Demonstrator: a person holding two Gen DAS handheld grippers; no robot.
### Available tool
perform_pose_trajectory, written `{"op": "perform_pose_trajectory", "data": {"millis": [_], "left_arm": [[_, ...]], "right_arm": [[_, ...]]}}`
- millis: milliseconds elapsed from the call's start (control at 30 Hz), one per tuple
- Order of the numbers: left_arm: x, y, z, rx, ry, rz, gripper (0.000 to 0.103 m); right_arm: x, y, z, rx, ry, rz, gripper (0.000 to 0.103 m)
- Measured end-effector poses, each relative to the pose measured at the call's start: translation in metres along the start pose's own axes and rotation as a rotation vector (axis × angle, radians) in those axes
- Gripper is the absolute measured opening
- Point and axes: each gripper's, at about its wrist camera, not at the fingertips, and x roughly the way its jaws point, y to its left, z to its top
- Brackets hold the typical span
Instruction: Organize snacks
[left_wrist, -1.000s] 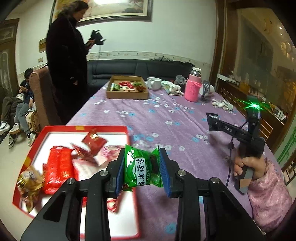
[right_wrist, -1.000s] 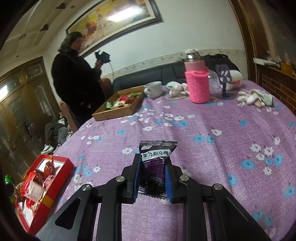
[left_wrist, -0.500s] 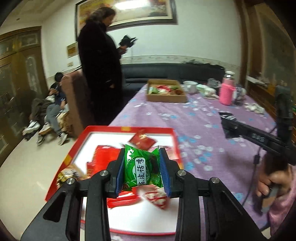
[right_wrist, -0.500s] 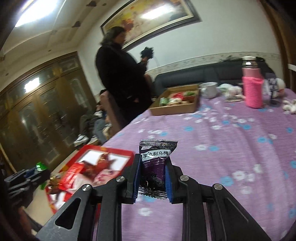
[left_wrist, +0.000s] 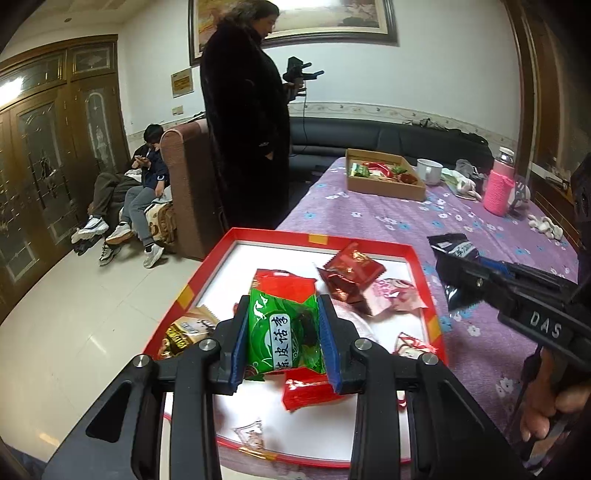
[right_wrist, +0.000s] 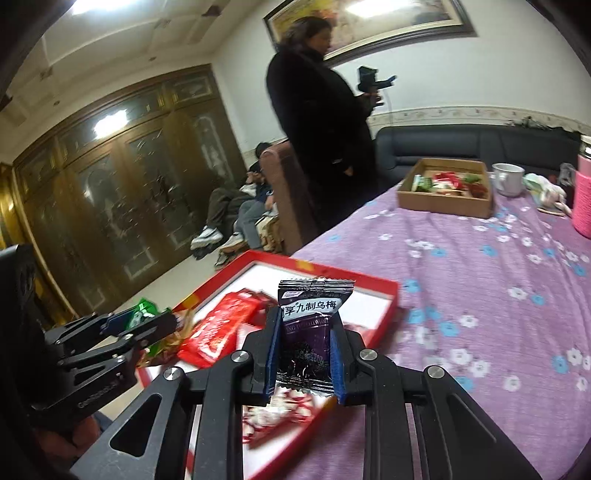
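My left gripper (left_wrist: 282, 341) is shut on a green snack packet (left_wrist: 282, 334) and holds it above the red tray (left_wrist: 314, 240). Several packets lie in the tray, among them a red one (left_wrist: 351, 264) and a pink one (left_wrist: 395, 295). My right gripper (right_wrist: 304, 356) is shut on a dark purple plum packet (right_wrist: 308, 328) and holds it over the tray's right side (right_wrist: 373, 278). The right gripper also shows in the left wrist view (left_wrist: 452, 267) at the tray's right edge. The left gripper shows in the right wrist view (right_wrist: 138, 319) at left.
The table has a purple flowered cloth (left_wrist: 406, 221). At its far end stand a cardboard box of snacks (left_wrist: 384, 179), a white mug (left_wrist: 428, 171) and a pink-sleeved bottle (left_wrist: 500, 186). A person in black (left_wrist: 247, 129) stands by the table's left edge.
Both grippers have swung left toward the red tray with their packets held. The right gripper has come over the tray's right side. The left gripper is further over the tray.
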Motion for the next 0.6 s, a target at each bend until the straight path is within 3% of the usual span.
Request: {"op": "perform_pose_trajectory", "data": {"millis": [400, 600], "left_arm": [[0.014, 0.019, -0.003, -0.018, 0.016, 0.048, 0.032], [0.039, 0.019, 0.004, -0.003, 0.05, 0.098, 0.037]], "right_arm": [[0.024, 0.036, -0.005, -0.058, 0.056, 0.034, 0.023], [0.043, 0.042, 0.002, -0.065, 0.063, -0.006, 0.027]]}}
